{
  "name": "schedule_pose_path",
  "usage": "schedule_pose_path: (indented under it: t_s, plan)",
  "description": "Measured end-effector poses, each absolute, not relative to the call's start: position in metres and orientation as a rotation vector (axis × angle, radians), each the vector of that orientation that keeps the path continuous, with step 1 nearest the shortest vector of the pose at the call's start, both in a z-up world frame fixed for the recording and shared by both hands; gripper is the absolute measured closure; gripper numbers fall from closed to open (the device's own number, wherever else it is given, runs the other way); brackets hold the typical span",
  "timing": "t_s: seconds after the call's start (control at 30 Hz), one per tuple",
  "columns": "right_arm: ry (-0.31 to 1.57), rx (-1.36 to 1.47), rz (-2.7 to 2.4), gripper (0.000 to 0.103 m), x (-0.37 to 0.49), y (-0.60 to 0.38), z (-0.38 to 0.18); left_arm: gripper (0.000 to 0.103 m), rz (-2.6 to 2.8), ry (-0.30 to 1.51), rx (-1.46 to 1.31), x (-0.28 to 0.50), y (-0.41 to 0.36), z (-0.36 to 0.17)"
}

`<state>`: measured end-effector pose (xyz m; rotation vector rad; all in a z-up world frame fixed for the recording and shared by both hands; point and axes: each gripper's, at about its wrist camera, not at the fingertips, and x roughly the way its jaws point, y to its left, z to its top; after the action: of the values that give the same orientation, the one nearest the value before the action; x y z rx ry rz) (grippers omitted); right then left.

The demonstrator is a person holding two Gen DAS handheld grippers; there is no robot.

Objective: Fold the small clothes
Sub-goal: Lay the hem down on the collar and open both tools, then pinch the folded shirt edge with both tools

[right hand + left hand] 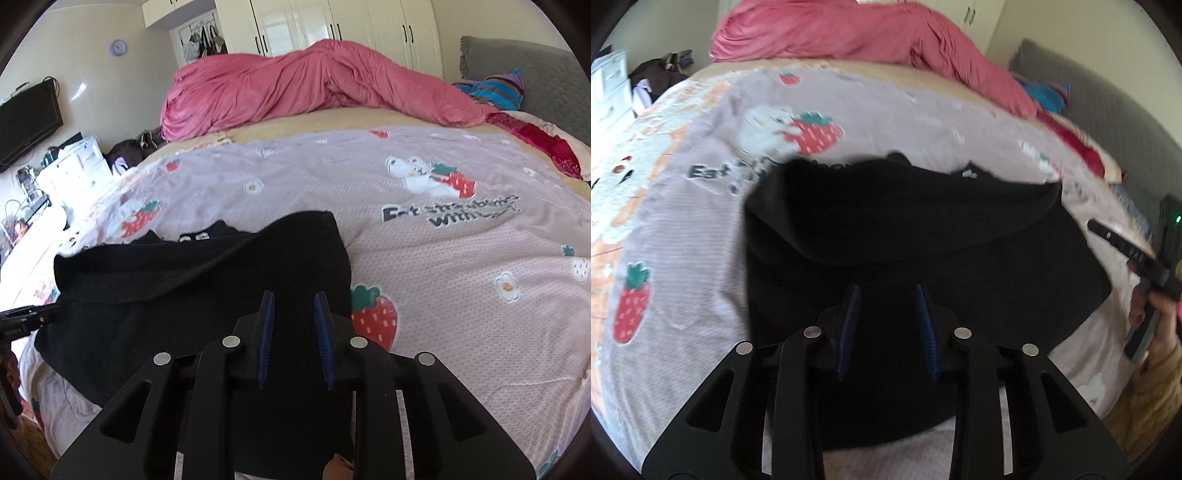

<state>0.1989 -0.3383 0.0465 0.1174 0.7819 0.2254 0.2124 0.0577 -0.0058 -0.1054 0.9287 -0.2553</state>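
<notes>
Both our left claw (888,291) and right claw (293,299) are hanging slightly parted, gripping nothing, black garment (192,273) lying just beneath them on the bed (461,266).

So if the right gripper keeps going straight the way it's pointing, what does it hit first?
Most likely the black garment lying on the strawberry-print bedspread. The right gripper angles down with its jaws open over the dark cloth; how far off is unclear.
</notes>
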Motion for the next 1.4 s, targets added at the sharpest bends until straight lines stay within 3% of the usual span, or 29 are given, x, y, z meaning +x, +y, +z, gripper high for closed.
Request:
schedule_pose_path:
  t_s: [0.23,0.3,0.4,0.57,0.8,0.83,0.87,0.9,0.93,0.97,1.0,1.2,1.4]
  plan:
    - [0.823,0.13,0.215,0.072,0.21,-0.337,0.033,0.076,-0.163,0.892,-0.154,0.257,0.073,-0.008]
    - [0.819,0.127,0.206,0.069,0.213,-0.339,0.033,0.058,-0.112,0.829,-0.196,0.264,0.088,0.001]
    - [0.814,0.099,0.181,0.058,0.221,-0.343,0.035,0.051,-0.047,0.781,-0.302,0.269,0.119,0.014]
    - [0.842,0.099,0.159,0.046,0.238,-0.355,0.03,0.049,0.001,0.785,-0.399,0.265,0.147,0.014]
    - [0.886,0.063,0.179,0.046,0.264,-0.346,0.021,0.048,-0.03,0.908,-0.333,0.271,0.128,-0.013]
    - [0.889,0.065,0.184,0.047,0.266,-0.345,0.02,0.048,-0.034,0.913,-0.328,0.271,0.128,-0.016]
    - [0.894,0.066,0.19,0.056,0.269,-0.344,0.019,0.048,-0.039,0.918,-0.316,0.272,0.126,-0.018]
    - [0.898,0.068,0.197,0.07,0.27,-0.343,0.017,0.054,-0.04,0.921,-0.308,0.275,0.124,-0.02]
    - [0.9,0.078,0.203,0.093,0.271,-0.343,0.015,0.064,-0.045,0.924,-0.3,0.277,0.122,-0.022]
    - [0.898,0.09,0.206,0.095,0.272,-0.343,0.015,0.087,-0.056,0.922,-0.299,0.277,0.121,-0.023]
    - [0.894,0.108,0.204,0.096,0.271,-0.345,0.016,0.092,-0.062,0.914,-0.3,0.278,0.12,-0.022]
    - [0.792,0.161,0.188,0.097,0.268,-0.359,0.035,0.099,-0.035,0.811,-0.236,0.273,0.116,0.003]
    - [0.87,0.087,0.13,0.092,0.275,-0.351,0.01,0.094,0.0,0.881,-0.292,0.279,0.127,-0.02]
